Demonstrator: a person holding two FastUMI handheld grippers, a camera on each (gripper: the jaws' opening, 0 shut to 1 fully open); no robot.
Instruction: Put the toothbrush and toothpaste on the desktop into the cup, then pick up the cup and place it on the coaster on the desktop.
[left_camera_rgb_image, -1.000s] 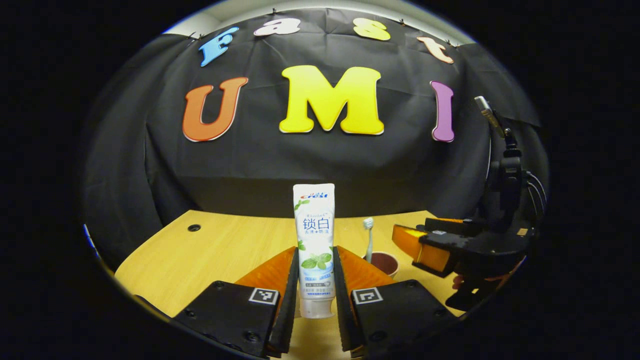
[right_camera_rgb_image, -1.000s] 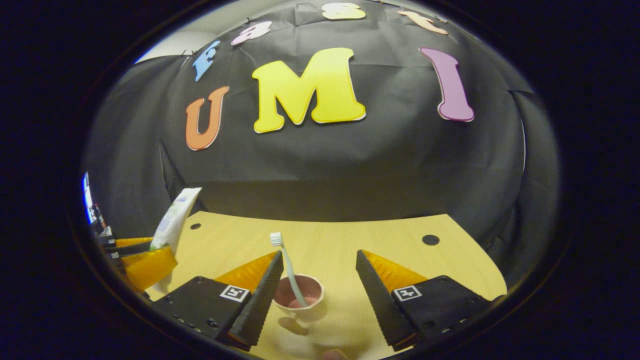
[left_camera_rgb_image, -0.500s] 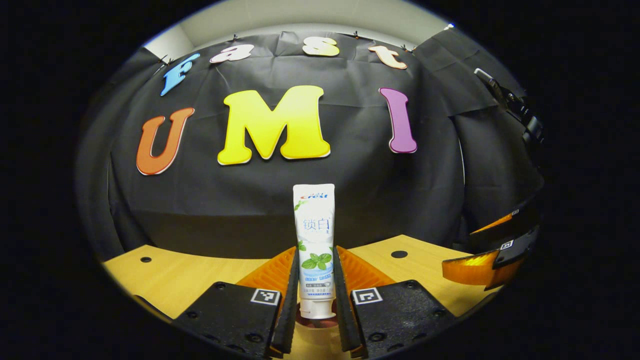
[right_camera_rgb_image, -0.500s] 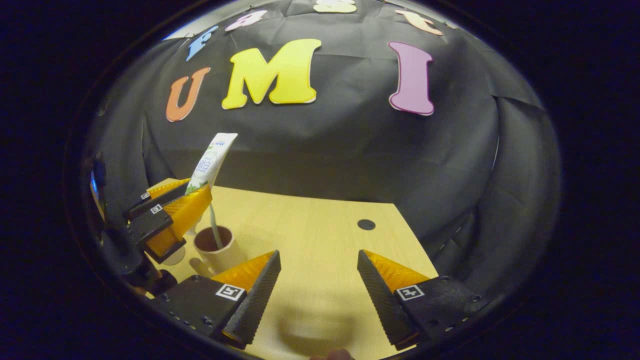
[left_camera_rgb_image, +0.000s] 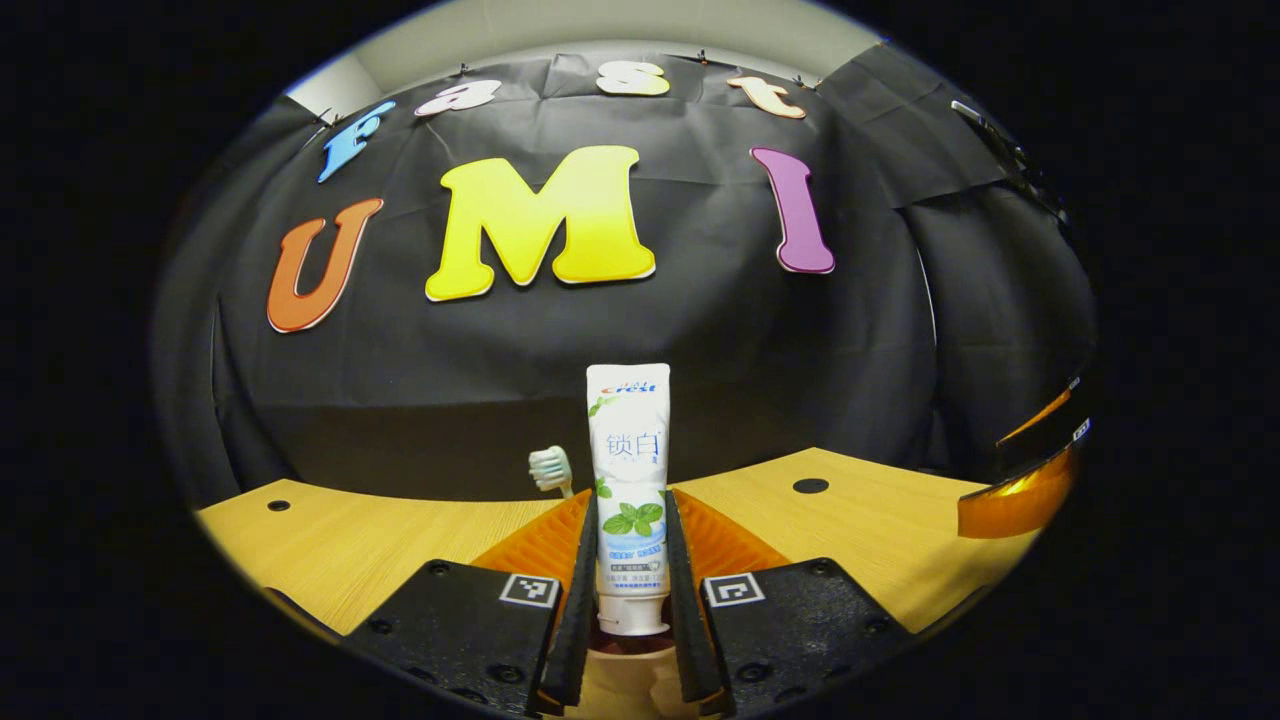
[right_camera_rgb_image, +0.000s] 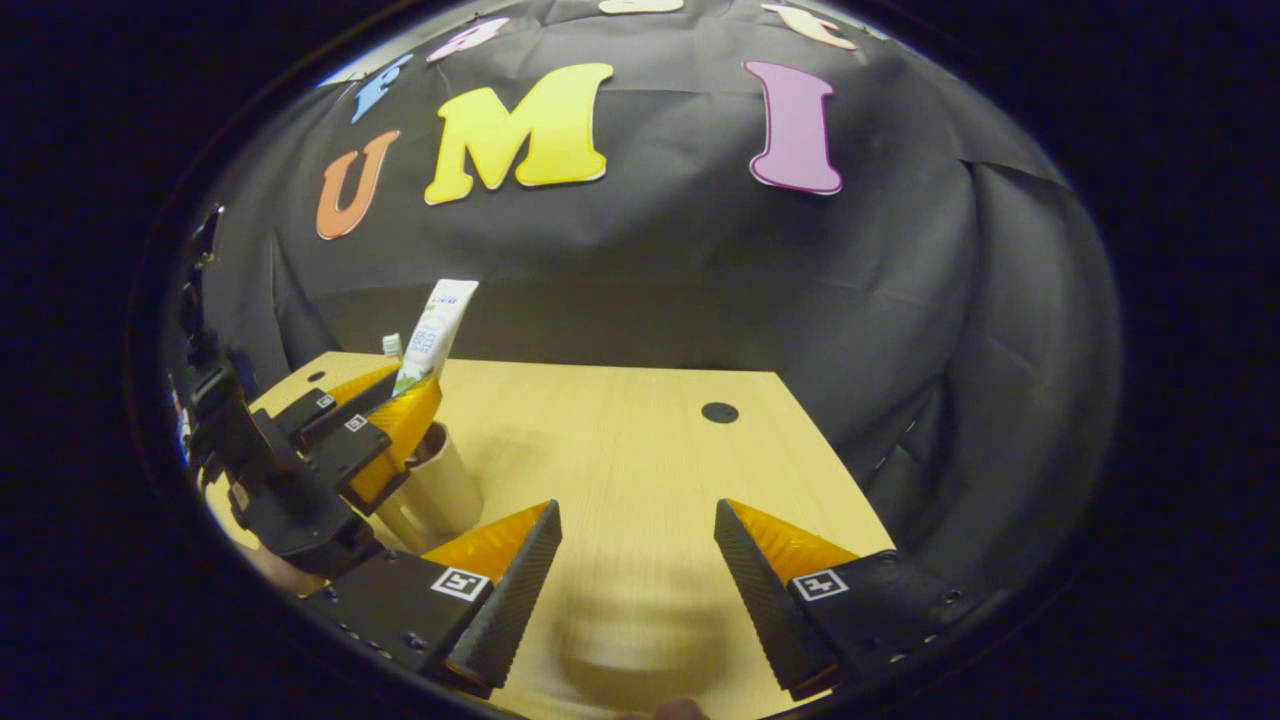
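Observation:
A white toothpaste tube (left_camera_rgb_image: 628, 420) stands upright, cap down, with my left gripper (left_camera_rgb_image: 628, 497) shut on its lower half. Its cap hangs just over the rim of the pale cup (left_camera_rgb_image: 625, 655) at the bottom of the left gripper view. The toothbrush head (left_camera_rgb_image: 549, 468) sticks up just left of the tube. In the right gripper view, the left gripper (right_camera_rgb_image: 385, 420) holds the toothpaste tube (right_camera_rgb_image: 438, 325) above the cup (right_camera_rgb_image: 440, 490), with the toothbrush head (right_camera_rgb_image: 391, 345) beside it. My right gripper (right_camera_rgb_image: 636, 508) stands open and holds nothing, to the right of the cup.
The wooden desktop (right_camera_rgb_image: 640, 440) has a round dark cable hole (right_camera_rgb_image: 719, 412) towards the back. Black cloth walls close it in behind and to the right. One finger of the right gripper (left_camera_rgb_image: 1020, 490) shows at the right edge of the left gripper view.
My left gripper carried the toothpaste over the cup and lowered it towards the rim. My right gripper drew back to the right, away from the cup, still open.

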